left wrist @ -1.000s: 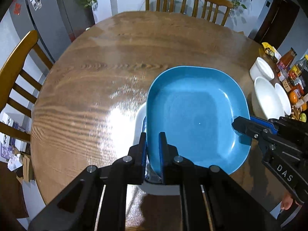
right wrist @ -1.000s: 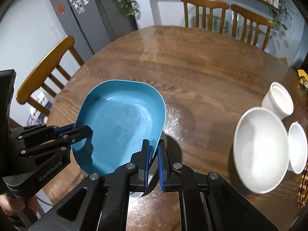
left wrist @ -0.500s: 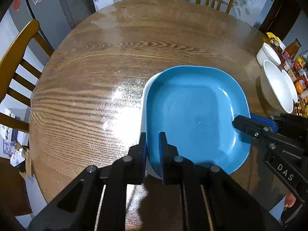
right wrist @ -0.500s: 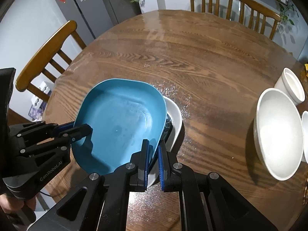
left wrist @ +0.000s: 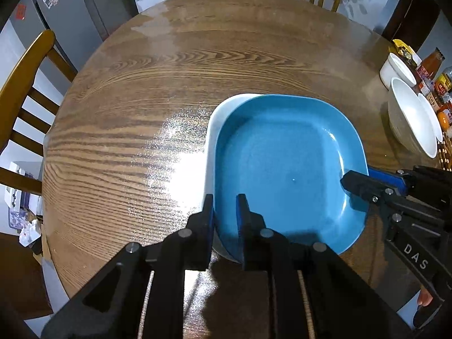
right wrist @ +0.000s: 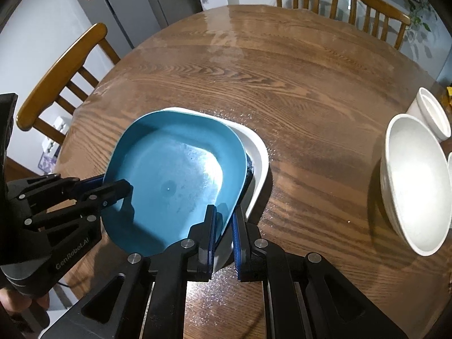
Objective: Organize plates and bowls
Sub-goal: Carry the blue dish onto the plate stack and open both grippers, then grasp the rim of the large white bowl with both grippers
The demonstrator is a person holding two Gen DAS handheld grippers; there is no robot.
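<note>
A blue squarish plate [left wrist: 282, 166] is held above a white squarish plate [left wrist: 214, 130] that lies on the round wooden table. My left gripper [left wrist: 225, 209] is shut on the blue plate's near rim. My right gripper [right wrist: 223, 220] is shut on the blue plate [right wrist: 175, 180] at its opposite rim; it shows in the left wrist view [left wrist: 358, 183] too. The white plate [right wrist: 257, 158] sticks out past the blue plate's far right side, with something dark between them. A large white bowl [right wrist: 415, 180] stands at the table's right.
A small white bowl [right wrist: 435, 115] and another white rim [right wrist: 449, 169] sit by the large bowl. Bottles and packets [left wrist: 432, 76] crowd the table's right edge. Wooden chairs [right wrist: 65, 73] stand on the left and far sides. The table's far half [right wrist: 282, 56] is bare wood.
Both grippers have risen and drawn back with the blue plate still clamped. The white plate below now shows more from under it.
</note>
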